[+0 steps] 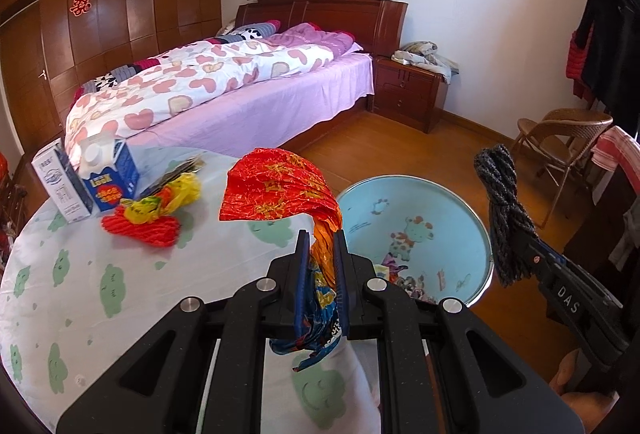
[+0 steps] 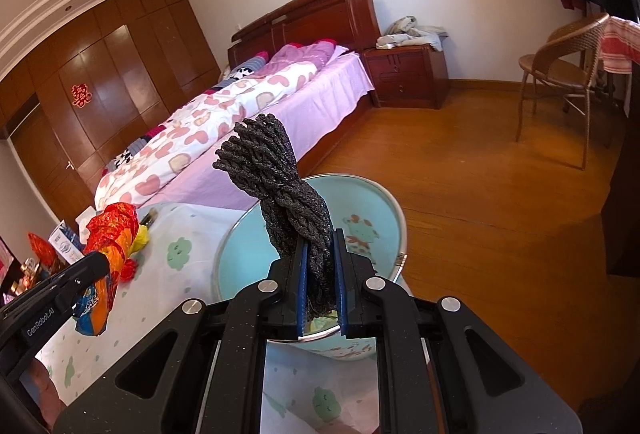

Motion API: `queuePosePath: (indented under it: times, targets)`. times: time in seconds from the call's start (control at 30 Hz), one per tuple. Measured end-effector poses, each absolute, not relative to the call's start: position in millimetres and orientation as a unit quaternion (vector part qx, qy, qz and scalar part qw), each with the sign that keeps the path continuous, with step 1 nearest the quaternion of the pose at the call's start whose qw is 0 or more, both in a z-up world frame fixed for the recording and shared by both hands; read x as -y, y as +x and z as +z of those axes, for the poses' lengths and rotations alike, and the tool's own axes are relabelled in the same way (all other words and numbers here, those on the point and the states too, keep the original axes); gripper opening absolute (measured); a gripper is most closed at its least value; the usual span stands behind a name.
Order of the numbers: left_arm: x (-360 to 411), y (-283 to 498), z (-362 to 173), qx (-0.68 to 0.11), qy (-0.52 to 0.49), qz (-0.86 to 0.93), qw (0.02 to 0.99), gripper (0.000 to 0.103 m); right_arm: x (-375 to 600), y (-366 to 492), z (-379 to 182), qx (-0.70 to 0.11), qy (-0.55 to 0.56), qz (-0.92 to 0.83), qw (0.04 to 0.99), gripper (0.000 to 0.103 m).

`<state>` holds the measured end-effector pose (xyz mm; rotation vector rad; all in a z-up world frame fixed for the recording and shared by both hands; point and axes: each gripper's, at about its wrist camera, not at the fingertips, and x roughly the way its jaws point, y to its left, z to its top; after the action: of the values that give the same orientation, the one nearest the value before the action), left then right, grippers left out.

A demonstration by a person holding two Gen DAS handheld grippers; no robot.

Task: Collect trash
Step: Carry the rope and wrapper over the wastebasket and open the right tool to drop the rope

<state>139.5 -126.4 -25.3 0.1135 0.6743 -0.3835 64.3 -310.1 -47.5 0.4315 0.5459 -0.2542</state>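
My left gripper [image 1: 321, 246] is shut on a crumpled red, orange and blue foil wrapper [image 1: 280, 190], held above the table's right edge. The wrapper [image 2: 110, 234] and the left gripper [image 2: 102, 266] also show at the left of the right wrist view. My right gripper [image 2: 320, 246] is shut on a dark grey coil of twisted rope [image 2: 276, 170], which stands up over the light blue bin [image 2: 248, 246]. From the left wrist view the rope [image 1: 502, 202] and right gripper [image 1: 516, 242] hang at the bin's [image 1: 440, 202] right rim. Colourful wrappers lie at the bin's bottom.
On the table [image 1: 100, 274], under a white cloth with green clouds, stand a milk carton [image 1: 110, 170], a white box [image 1: 56, 182], a red net [image 1: 140, 230] and a yellow bag [image 1: 168, 198]. Beyond lie a bed [image 1: 224, 82], a nightstand [image 1: 408, 90] and a wicker chair [image 1: 560, 134].
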Motion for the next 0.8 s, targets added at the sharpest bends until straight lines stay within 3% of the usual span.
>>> queuePosePath:
  times: [0.8]
  targets:
    - [210.6, 172.4, -74.4, -0.376, 0.092, -0.223, 0.895, 0.012, 339.4, 83.9, -84.4, -0.311, 0.220, -0.159, 0.911, 0.013]
